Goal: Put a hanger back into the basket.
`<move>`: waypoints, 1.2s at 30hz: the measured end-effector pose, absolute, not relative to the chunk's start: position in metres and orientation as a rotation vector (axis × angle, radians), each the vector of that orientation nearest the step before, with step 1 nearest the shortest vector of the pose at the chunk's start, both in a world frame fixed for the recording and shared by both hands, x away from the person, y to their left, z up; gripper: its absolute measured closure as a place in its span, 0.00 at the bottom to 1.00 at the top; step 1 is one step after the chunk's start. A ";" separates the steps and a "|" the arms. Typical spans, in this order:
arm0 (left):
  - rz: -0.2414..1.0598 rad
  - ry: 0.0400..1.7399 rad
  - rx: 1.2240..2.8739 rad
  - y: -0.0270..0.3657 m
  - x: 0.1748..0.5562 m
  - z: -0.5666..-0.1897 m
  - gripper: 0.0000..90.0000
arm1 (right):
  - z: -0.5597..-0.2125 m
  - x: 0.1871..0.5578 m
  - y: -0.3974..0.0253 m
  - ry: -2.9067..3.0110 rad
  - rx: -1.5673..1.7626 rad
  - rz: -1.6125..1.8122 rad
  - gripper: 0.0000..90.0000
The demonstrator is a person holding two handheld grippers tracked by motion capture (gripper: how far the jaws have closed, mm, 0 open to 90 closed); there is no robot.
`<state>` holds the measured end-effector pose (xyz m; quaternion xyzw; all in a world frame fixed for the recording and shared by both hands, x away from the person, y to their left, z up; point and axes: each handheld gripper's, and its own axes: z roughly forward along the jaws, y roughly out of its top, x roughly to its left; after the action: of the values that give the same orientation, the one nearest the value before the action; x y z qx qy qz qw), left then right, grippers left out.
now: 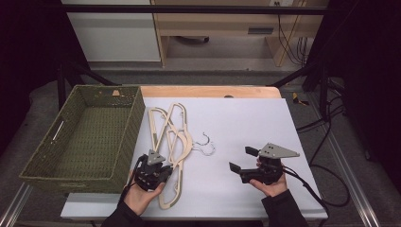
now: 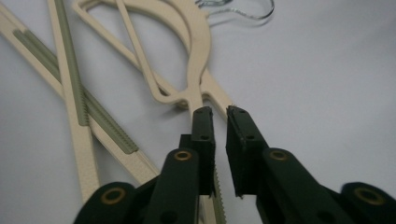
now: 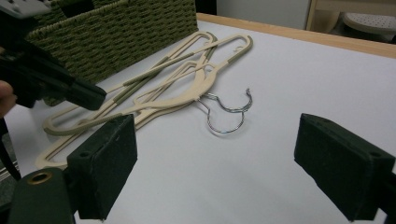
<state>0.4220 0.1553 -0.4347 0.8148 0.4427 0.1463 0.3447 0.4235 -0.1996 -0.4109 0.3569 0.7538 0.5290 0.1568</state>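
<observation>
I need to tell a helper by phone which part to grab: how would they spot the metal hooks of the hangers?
Start at the green woven basket on the table's left; just right of it, cream plastic hangers lie piled on the white board. At the pile's right edge, two thin silver wire hooks curl outward, the only shiny metal there.

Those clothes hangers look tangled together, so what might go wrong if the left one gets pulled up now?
The left gripper has its jaws narrowly around one arm of the hangers, which lie crossed in a pile. Lifting one would likely drag the others along. Their metal hooks overlap too, so they may snag. The right gripper waits open, apart from the pile, and gives no support yet.
</observation>
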 end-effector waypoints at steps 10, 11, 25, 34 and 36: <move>0.323 1.208 2.196 0.149 0.435 -0.465 0.82 | -0.410 0.424 -0.200 2.153 1.024 1.515 0.15; 0.333 1.218 2.196 0.148 0.435 -0.465 0.83 | -0.411 0.423 -0.200 2.153 1.025 1.515 0.15; 0.396 1.149 2.096 0.151 0.421 -0.439 0.88 | -0.413 0.424 -0.197 2.167 1.026 1.520 0.15; 0.416 1.081 2.043 0.155 0.410 -0.418 0.89 | -0.418 0.425 -0.190 2.192 1.022 1.529 0.19; 0.420 1.079 2.038 0.155 0.409 -0.418 0.89 | -0.419 0.425 -0.189 2.196 1.020 1.533 0.20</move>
<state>0.4095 0.1550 -0.4177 0.8013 0.4241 0.1652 0.3882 0.4247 -0.1888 -0.4186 0.3525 0.7591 0.5297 0.1375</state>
